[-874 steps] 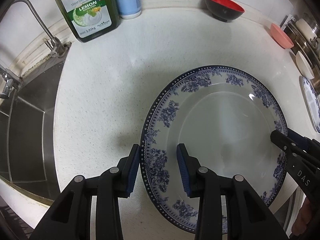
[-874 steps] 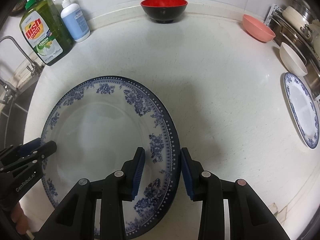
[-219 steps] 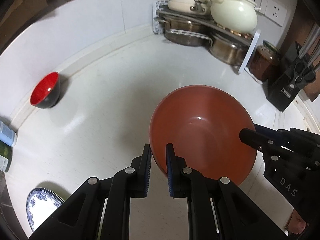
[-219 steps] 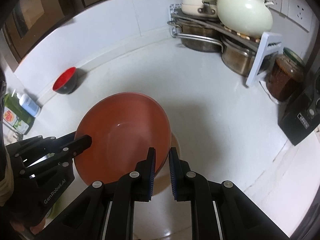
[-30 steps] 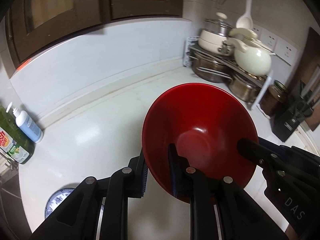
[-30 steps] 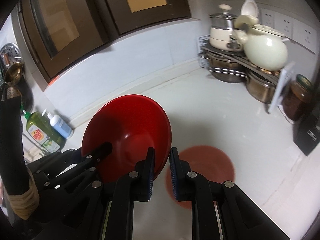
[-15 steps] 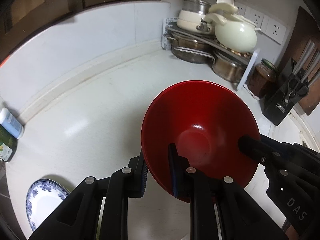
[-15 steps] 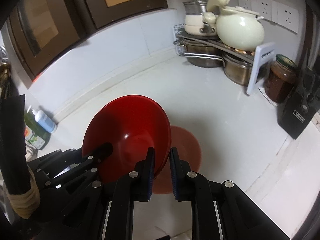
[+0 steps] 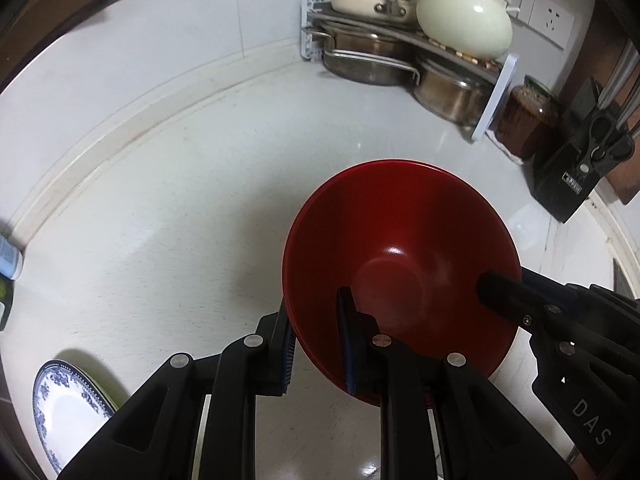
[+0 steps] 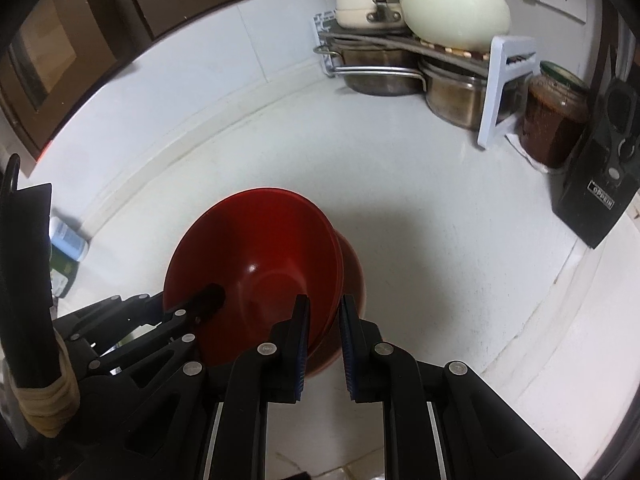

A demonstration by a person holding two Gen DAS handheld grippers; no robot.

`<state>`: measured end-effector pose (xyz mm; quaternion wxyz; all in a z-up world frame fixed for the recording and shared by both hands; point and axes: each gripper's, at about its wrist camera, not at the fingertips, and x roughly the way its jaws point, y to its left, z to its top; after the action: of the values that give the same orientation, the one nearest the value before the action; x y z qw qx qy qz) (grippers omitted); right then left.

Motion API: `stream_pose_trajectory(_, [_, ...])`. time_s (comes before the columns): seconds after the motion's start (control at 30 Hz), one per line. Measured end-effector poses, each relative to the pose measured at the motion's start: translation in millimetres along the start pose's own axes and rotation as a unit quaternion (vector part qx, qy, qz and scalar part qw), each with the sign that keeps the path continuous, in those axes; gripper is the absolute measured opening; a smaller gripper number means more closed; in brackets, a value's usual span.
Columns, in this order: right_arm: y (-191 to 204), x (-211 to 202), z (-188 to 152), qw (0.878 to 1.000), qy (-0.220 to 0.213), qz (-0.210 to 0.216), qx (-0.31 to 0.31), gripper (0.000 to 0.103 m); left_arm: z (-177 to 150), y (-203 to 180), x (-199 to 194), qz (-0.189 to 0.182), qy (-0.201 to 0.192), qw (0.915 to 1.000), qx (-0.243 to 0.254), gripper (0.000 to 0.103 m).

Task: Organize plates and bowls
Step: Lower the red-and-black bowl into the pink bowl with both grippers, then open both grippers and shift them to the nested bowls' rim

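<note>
A bowl, red inside and black outside [image 9: 400, 256], hangs tilted low over the white counter, held at opposite rims. My left gripper [image 9: 316, 344] is shut on its near-left rim. My right gripper [image 10: 324, 344] is shut on its right rim and shows in the left wrist view as a black finger [image 9: 500, 292] reaching into the bowl. Directly under the red bowl [image 10: 256, 264] lies a salmon bowl [image 10: 354, 276], of which only the right edge shows. I cannot tell whether the two bowls touch. A blue-and-white plate [image 9: 68, 404] lies at the lower left.
A rack [image 10: 404, 60] of steel pots with a cream lidded pot [image 10: 452, 4] on top fills the back corner. Next to the rack stand a brown jar [image 10: 556, 116] and a black knife block [image 10: 600, 192]. Soap bottles [image 10: 66, 248] stand at the left.
Both grippers have brought the red bowl down and over the salmon bowl, which now is almost wholly covered. The grip on both rims is unchanged.
</note>
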<state>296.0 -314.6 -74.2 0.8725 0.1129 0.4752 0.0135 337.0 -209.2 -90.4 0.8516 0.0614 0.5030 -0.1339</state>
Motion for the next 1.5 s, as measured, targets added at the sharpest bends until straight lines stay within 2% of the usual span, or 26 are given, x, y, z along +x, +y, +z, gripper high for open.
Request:
stream_pose_trajectory(0.53, [-8.3, 16.8, -3.6, 1.0, 0.017, -0.005, -0.004, 0.017, 0.3, -6.0, 6.9, 0.003, 0.007, 0.9998, 0.017, 0.022])
stream_pose_trajectory(0.73, [-7.2, 17.9, -5.0, 1.0, 0.018, 0.0, -0.005, 0.018, 0.9, -7.1, 5.5, -0.01, 0.011, 0.9998, 0.015, 0.034])
stream_pose_trajectory(0.8, [-7.8, 18.6, -5.5, 1.0, 0.019, 0.004, -0.004, 0.018, 1.8, -6.8, 3.3, -0.016, 0.009, 0.9998, 0.012, 0.048])
stream_pose_trajectory(0.87, [-8.2, 18.3, -5.6, 1.0, 0.018, 0.01, -0.003, 0.019, 3.0, -6.8, -4.4, 0.005, -0.013, 0.9998, 0.014, 0.061])
stream_pose_trajectory(1.0, [-8.6, 15.4, -5.6, 1.0, 0.012, 0.012, -0.006, 0.02, 7.8, -3.7, -18.5, 0.026, -0.045, 0.9984, 0.023, 0.066])
stream_pose_trajectory(1.07, [-10.3, 12.0, -5.2, 1.0, 0.006, 0.009, -0.001, 0.028, 10.2, 0.9, -24.7, 0.032, -0.054, 0.9978, 0.019, 0.066])
stream_pose_trajectory(1.2, [-11.8, 0.6, -3.2, 1.0, -0.015, 0.009, 0.008, 0.033, 13.1, 10.1, -37.4, 0.044, -0.071, 0.9964, 0.01, 0.068])
stream_pose_trajectory(1.33, [-14.0, -5.5, -1.5, 0.999, -0.028, 0.007, 0.018, 0.037, 12.2, 15.0, -39.7, 0.066, -0.074, 0.9951, 0.007, 0.07])
stream_pose_trajectory(1.5, [-15.9, 0.8, -2.6, 0.999, -0.022, 0.005, 0.027, 0.038, 4.4, 22.5, -26.9, 0.078, -0.049, 0.9958, 0.006, 0.07])
